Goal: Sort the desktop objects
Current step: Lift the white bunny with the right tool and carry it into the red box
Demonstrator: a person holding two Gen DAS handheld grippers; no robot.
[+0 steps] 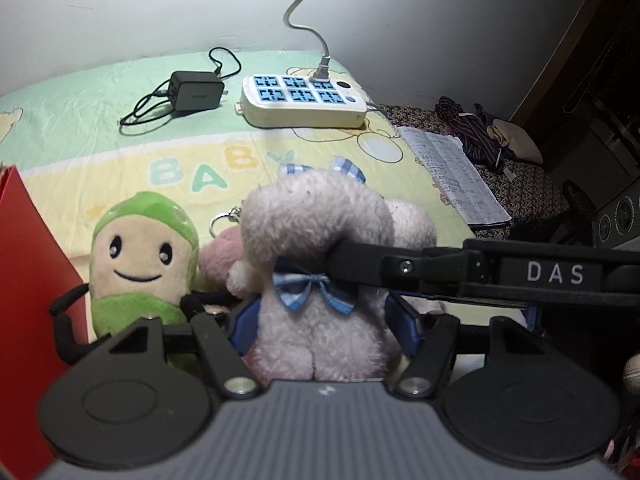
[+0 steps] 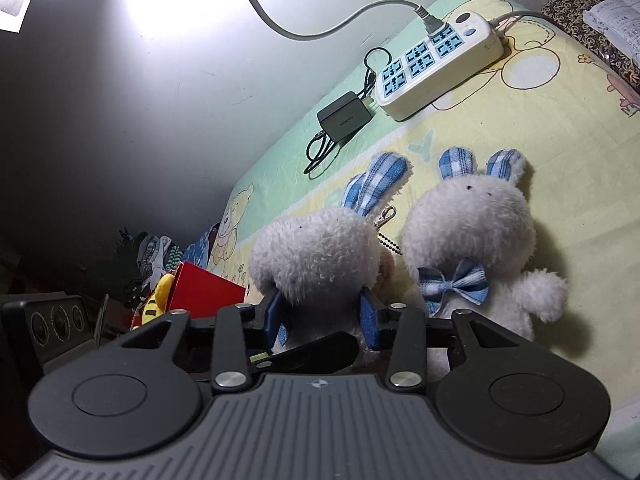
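Observation:
A white plush rabbit with a blue checked bow (image 1: 320, 280) sits between the blue pads of my left gripper (image 1: 320, 320), which is shut on its body. My right gripper (image 2: 324, 316) is shut on the same rabbit at the neck (image 2: 316, 256); its black finger (image 1: 440, 270) reaches in from the right in the left wrist view. A second white rabbit with a blue bow (image 2: 468, 248) lies free beside it on the right. A green smiling plush (image 1: 140, 260) and a small pink plush (image 1: 220, 256) lie left of the held rabbit.
A red box (image 1: 28, 280) stands at the left, also in the right wrist view (image 2: 204, 288) with a yellow plush (image 2: 156, 300) beside it. A white power strip (image 1: 304, 100) and a black charger (image 1: 196, 90) lie at the back. An open notebook (image 1: 452, 172) lies right.

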